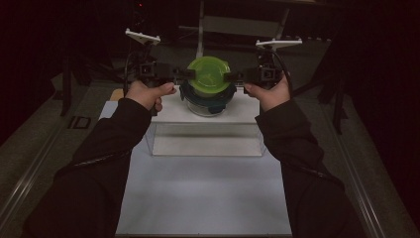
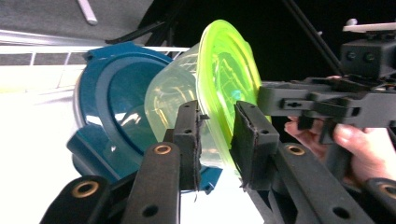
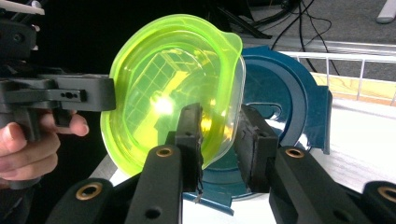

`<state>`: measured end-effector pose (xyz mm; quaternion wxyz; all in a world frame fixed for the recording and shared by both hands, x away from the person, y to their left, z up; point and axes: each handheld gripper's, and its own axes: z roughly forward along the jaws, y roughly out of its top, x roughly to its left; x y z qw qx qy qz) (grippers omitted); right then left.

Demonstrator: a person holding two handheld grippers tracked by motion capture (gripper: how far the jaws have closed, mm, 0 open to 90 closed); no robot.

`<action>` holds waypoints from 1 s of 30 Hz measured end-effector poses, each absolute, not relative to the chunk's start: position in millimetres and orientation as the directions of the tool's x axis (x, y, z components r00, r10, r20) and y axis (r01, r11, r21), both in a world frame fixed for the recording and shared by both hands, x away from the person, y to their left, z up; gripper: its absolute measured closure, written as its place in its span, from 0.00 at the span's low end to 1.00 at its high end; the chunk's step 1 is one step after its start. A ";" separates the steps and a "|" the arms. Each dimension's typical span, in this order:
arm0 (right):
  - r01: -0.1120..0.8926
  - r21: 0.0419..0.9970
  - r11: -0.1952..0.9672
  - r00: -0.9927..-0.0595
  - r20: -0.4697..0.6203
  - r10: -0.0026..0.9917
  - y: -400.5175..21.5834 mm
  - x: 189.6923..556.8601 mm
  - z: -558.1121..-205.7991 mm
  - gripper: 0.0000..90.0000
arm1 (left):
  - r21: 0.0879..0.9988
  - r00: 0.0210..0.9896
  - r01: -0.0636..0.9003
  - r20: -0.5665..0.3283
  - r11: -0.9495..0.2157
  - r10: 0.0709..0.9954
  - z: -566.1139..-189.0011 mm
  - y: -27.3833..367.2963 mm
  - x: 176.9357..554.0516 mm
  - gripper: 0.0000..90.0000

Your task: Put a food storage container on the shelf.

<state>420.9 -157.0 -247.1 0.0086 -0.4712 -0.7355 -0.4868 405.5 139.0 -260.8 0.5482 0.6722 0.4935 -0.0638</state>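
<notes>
Overhead, green lid [image 1: 208, 74] lying flat on blue-rimmed container [image 1: 207, 101], left tongs [image 1: 187, 73] and right tongs [image 1: 229, 77] apart around its rim.

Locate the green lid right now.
High view: the green lid is at top centre, between the left gripper and right gripper, just above the blue-lidded container on the white platform. Each gripper view shows its rim between that gripper's fingers.

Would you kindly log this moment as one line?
left hand-held gripper: jaws astride green lid rim | right hand-held gripper: astride opposite rim | lid over blue-lidded container on white platform
</notes>
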 end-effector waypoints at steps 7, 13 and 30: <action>0.691 0.718 0.084 -0.551 0.447 0.705 -153.7 423.2 -245.3 0.71 | 0.684 0.507 0.725 -0.608 0.079 0.611 -265.7 136.9 412.1 0.69; 0.691 0.718 0.089 -0.545 0.436 0.716 -151.1 424.3 -243.2 0.68 | 0.682 0.499 0.726 -0.607 0.084 0.618 -270.1 136.2 416.1 0.54; 0.665 0.743 0.069 -0.561 0.437 0.704 -153.7 417.5 -242.4 0.49 | 0.727 0.522 0.681 -0.570 0.093 0.634 -266.1 144.4 406.6 0.35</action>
